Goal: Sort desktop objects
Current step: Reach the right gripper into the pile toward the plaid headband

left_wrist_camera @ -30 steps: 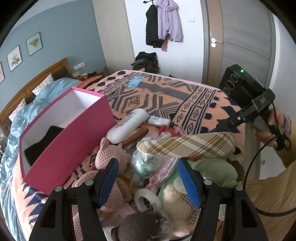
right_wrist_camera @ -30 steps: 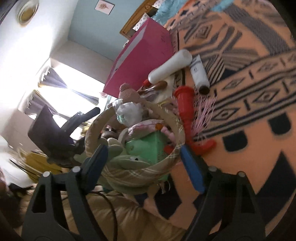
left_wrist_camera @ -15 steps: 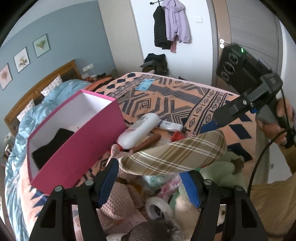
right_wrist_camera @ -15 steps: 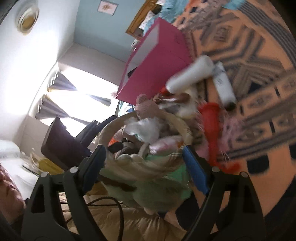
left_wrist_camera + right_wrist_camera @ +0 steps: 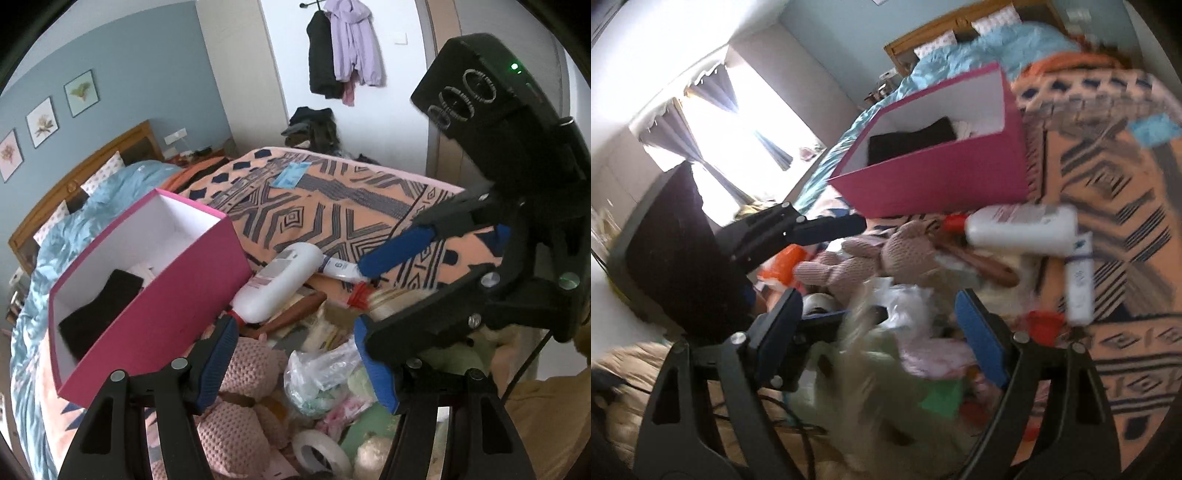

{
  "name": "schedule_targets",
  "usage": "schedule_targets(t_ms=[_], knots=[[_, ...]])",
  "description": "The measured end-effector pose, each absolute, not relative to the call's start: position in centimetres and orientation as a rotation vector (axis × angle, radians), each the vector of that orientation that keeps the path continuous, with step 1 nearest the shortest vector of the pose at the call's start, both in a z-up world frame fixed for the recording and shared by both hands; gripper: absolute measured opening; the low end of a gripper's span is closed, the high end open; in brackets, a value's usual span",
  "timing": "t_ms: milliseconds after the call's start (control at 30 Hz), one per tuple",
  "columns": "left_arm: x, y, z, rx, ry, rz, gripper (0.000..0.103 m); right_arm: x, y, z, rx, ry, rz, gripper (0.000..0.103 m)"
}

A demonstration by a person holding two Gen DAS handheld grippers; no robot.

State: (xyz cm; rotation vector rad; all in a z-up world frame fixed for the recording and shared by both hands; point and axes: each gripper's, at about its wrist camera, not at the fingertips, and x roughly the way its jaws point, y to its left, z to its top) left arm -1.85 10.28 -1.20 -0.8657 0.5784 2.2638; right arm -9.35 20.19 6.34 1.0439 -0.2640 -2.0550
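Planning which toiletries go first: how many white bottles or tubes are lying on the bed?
2. A large white bottle lies beside the pink box, and a slim white tube lies at its far end. More may be hidden in the clutter.

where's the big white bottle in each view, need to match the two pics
Left wrist view: the white bottle lies at centre, just right of the pink box, red cap toward the camera.
Right wrist view: the white bottle lies right of centre, below the pink box, red cap pointing left.
Shared landmark: the pink knitted toy beside the bottle's cap end.
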Motion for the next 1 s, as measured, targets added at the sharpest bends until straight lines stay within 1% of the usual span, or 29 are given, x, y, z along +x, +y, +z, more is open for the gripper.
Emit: schedule_targets(t_ms=[67, 167, 233, 267, 300, 367, 433, 467, 533, 567, 733, 767, 833, 1000], knots=[[-2.1, 10.2, -1.3, -0.878, 0.556, 2.255, 0.067, -9.4, 20.7, 6.1, 1.062, -0.224, -2.089, 0.081], [-2.2, 10.0, -1.2, -0.888, 0.541, 2.265, 0.067, -9.9, 22.0, 6.0, 1.054, -0.25, -2.132, 0.081], [-2.2, 9.8, -1.1, -0.895, 0.53, 2.264, 0.067, -9.5, 22.4, 6.3, 1.024, -0.231, -2.16, 0.081], [-2.2, 9.8, -1.0, -0.9, 0.526, 2.262, 0.067, -9.7, 22.4, 6.4, 1.013, -0.225, -2.178, 0.078], [-2.3, 9.8, -1.0, -0.905, 0.527, 2.266, 0.067, -9.7, 22.6, 6.6, 1.0, -0.219, -2.198, 0.071], [-2.3, 9.8, -1.0, -0.914, 0.526, 2.27, 0.067, -10.3, 23.0, 7.0, 0.991, -0.197, -2.232, 0.061], [-2.3, 9.9, -0.9, -0.92, 0.515, 2.27, 0.067, -11.0, 23.6, 7.5, 0.983, -0.198, -2.252, 0.056], [-2.3, 9.9, -0.9, -0.919, 0.508, 2.268, 0.067, -11.3, 23.9, 7.7, 0.984, -0.188, -2.272, 0.049], [-2.4, 9.9, -0.7, -0.92, 0.488, 2.261, 0.067, -11.8, 24.3, 7.8, 0.983, -0.182, -2.289, 0.04], [-2.5, 10.0, -0.6, -0.92, 0.481, 2.257, 0.067, -12.1, 24.7, 7.9, 0.986, -0.192, -2.296, 0.034], [-3.6, 10.8, -0.5, -0.942, 0.459, 2.248, 0.067, -14.4, 24.8, 7.0, 1.042, -0.142, -2.344, 0.033], [-3.8, 10.9, -0.4, -0.947, 0.455, 2.249, 0.067, -15.0, 24.7, 6.6, 1.06, -0.132, -2.352, 0.031], [-4.1, 11.1, -0.4, -0.953, 0.451, 2.256, 0.067, -16.4, 24.2, 5.9, 1.093, -0.101, -2.35, 0.03], [-4.9, 10.8, -0.7, -0.985, 0.433, 2.267, 0.067, -19.1, 22.1, 6.1, 1.053, -0.111, -2.227, 0.03]])
